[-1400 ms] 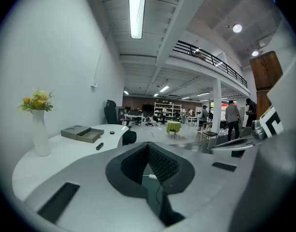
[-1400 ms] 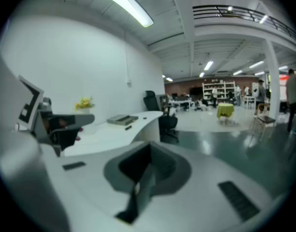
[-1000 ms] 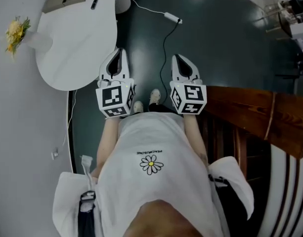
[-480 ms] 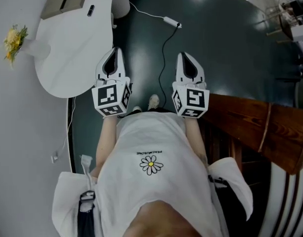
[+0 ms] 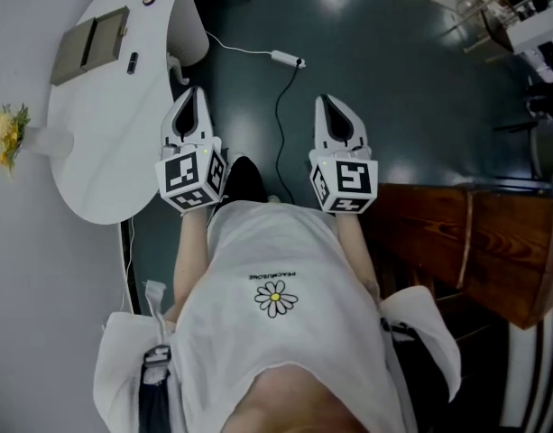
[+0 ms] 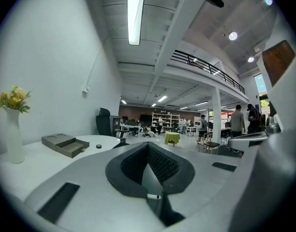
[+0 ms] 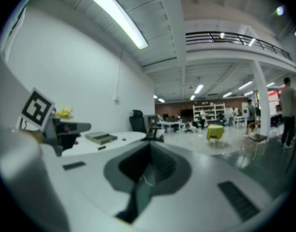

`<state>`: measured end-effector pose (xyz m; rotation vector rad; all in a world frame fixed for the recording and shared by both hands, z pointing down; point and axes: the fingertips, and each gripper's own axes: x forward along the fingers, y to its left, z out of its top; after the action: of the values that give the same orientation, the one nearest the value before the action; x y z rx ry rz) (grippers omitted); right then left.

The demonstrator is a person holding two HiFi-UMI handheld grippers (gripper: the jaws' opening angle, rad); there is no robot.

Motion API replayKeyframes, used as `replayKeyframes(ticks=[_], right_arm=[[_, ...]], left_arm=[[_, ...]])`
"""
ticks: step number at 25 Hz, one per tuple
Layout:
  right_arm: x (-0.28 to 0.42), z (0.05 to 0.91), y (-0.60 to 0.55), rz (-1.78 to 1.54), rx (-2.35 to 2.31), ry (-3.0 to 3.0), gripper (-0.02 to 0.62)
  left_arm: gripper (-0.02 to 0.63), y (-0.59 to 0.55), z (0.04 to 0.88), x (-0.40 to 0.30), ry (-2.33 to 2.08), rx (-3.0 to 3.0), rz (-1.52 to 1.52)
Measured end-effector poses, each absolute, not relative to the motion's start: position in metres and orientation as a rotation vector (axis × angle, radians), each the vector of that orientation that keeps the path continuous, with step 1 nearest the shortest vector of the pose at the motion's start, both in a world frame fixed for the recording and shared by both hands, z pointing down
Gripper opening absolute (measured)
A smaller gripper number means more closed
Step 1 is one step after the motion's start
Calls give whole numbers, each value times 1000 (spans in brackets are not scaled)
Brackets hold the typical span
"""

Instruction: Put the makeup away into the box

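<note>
On the white table (image 5: 105, 152) at the upper left lies a grey-brown box (image 5: 88, 45), open, with a small dark makeup stick (image 5: 133, 62) and a round dark compact (image 5: 149, 0) beside it. My left gripper (image 5: 195, 95) hovers shut and empty by the table's right edge. My right gripper (image 5: 327, 102) is held over the dark floor, also shut and empty. The left gripper view has the box (image 6: 65, 144) and the compact (image 6: 98, 146) ahead to the left. In the right gripper view the box (image 7: 103, 137) is far off, behind the left gripper (image 7: 65, 129).
A vase of yellow flowers (image 5: 10, 133) stands at the table's left edge. A cable with an adapter (image 5: 285, 59) trails over the floor between the grippers. A wooden unit (image 5: 465, 242) fills the right side. An office chair (image 6: 103, 122) stands beyond the table.
Both grippers have moved forward with the person. The table has slid further into view, so the box and the makeup now show. Both grippers stayed shut.
</note>
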<state>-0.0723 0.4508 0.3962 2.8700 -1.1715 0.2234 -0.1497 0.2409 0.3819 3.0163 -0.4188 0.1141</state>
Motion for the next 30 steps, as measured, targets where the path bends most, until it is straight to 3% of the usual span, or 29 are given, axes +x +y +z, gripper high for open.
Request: replayKeyframes(ticks=[14,30], right_arm=[[47,402,391,175,2864,-1108,31],[207,401,187,291,2761,-1324,31]], left_arm=[[20,181,384,0,-243,3056,33],[20,16,370,161,-307,3068,15]])
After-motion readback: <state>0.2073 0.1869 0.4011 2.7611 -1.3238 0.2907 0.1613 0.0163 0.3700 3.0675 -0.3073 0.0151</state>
